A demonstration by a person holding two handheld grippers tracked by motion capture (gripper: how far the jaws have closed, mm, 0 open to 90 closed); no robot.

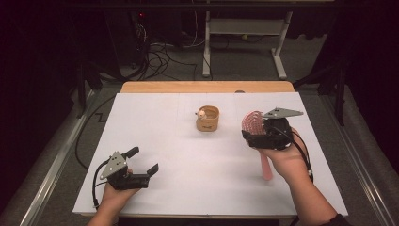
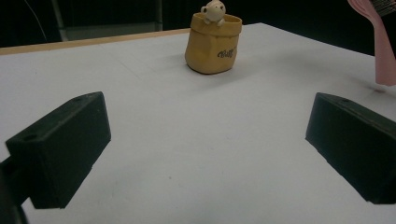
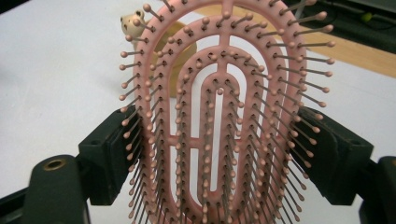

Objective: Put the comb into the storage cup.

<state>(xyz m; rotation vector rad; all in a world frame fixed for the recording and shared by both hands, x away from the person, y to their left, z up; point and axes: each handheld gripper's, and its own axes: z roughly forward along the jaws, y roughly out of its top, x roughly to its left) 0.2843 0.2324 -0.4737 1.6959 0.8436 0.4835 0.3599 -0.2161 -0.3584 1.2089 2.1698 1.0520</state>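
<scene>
Right gripper: jaws clamped on pink hairbrush across its head, handle hanging toward the table. Yellow pot: mid-table, just left of the brush, nearer this hand. Left gripper: jaws apart, empty, well off.

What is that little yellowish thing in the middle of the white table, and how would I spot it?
Start at the white table and look to its middle, toward the far edge. There stands a small tan, sack-shaped pot, apart from both grippers. A tiny pale animal figure peeks over its rim and dark lettering marks its side, unlike the pink hairbrush to its right.
</scene>
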